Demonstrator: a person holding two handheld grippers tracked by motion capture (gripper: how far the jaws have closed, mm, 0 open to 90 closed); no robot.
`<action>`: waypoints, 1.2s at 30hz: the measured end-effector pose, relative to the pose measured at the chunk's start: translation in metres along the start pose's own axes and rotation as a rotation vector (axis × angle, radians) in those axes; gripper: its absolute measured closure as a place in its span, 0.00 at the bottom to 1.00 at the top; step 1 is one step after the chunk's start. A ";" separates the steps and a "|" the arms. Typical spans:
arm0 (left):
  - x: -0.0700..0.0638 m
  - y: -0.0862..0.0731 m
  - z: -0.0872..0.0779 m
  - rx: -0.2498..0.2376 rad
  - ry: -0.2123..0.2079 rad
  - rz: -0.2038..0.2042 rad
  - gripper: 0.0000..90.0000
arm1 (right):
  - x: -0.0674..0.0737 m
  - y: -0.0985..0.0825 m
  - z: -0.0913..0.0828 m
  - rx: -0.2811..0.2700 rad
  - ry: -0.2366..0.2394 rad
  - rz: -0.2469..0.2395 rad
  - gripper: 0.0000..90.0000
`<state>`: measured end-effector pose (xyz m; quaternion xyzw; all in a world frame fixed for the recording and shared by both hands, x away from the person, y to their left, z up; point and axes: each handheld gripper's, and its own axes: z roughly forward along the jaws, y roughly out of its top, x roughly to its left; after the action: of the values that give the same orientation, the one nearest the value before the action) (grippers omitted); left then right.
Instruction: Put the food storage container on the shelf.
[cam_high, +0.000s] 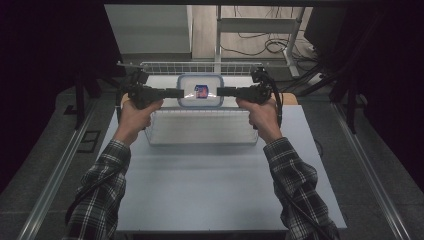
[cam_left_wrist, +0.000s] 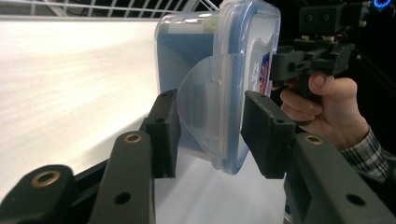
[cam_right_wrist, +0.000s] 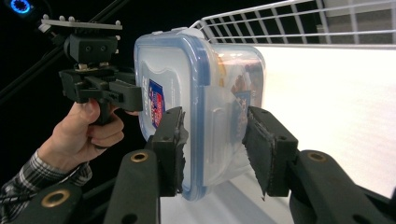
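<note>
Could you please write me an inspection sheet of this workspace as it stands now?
Surface: pale grey table, bare at the near side.
Job's things: clear lidded food container with a blue seal and a red and blue label, held up over the wire basket.
Clutter: nothing seen.
Grippers: left gripper clamps the container's side at a lid flap; right gripper clamps the opposite side.
Cables: black cable trails from the right gripper; loose cables lie on the floor behind.
Surroundings: dark room, white wire rack along the table's far edge, metal frame beyond.
</note>
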<state>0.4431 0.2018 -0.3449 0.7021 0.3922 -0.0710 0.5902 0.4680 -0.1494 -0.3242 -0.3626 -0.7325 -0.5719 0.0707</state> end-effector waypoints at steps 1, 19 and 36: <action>0.002 0.001 0.001 -0.003 0.002 -0.003 0.63 | -0.003 0.001 0.001 0.000 -0.002 0.002 0.64; 0.013 0.006 0.015 -0.002 0.075 0.006 0.55 | -0.018 0.006 0.013 0.002 -0.057 0.024 0.61; 0.008 0.014 0.016 -0.023 0.259 0.040 0.46 | -0.012 0.009 0.020 0.026 -0.174 -0.016 0.64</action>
<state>0.4632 0.1916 -0.3428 0.7063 0.4516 0.0366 0.5439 0.4887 -0.1364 -0.3299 -0.4040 -0.7460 -0.5293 0.0066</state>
